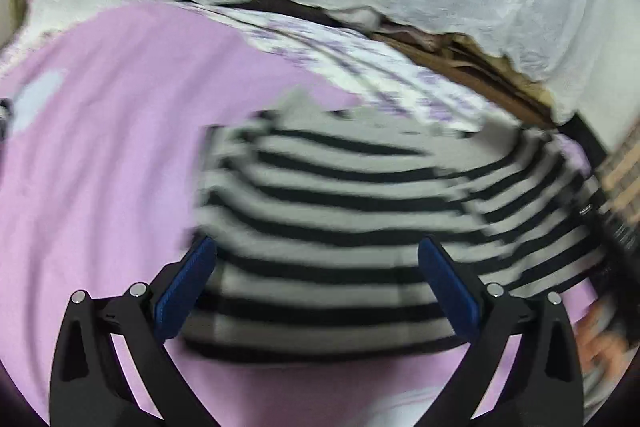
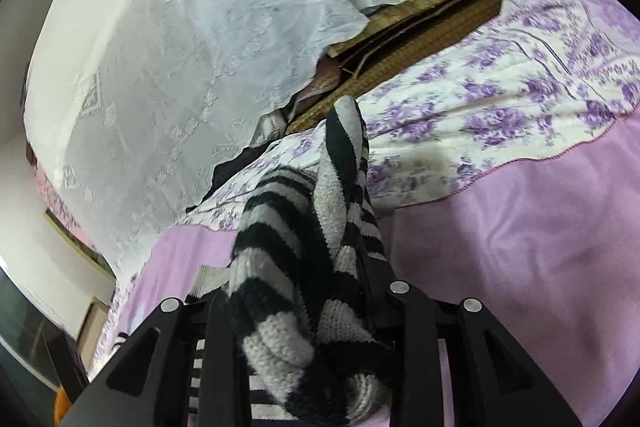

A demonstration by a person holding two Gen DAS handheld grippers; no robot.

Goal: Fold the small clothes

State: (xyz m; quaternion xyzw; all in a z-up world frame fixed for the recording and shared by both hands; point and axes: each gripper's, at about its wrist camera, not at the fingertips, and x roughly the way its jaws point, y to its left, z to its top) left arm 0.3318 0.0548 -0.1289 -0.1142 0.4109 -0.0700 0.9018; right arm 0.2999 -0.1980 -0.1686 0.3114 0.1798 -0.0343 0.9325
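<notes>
My right gripper (image 2: 320,267) clenches a bunched fold of the striped sweater (image 1: 340,227); my left gripper (image 1: 316,291), released, hovers over its apparently flat six-o'clock hem on the lilac blanket (image 1: 112,147).

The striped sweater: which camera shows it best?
The left wrist view: the striped sweater lies spread on the purple blanket, though blurred. The right wrist view shows only a bunched part clamped in the right gripper.

A home bedroom, lilac blanket (image 2: 520,247), purple floral bedsheet (image 2: 500,99), white lace curtain (image 2: 200,47)
</notes>
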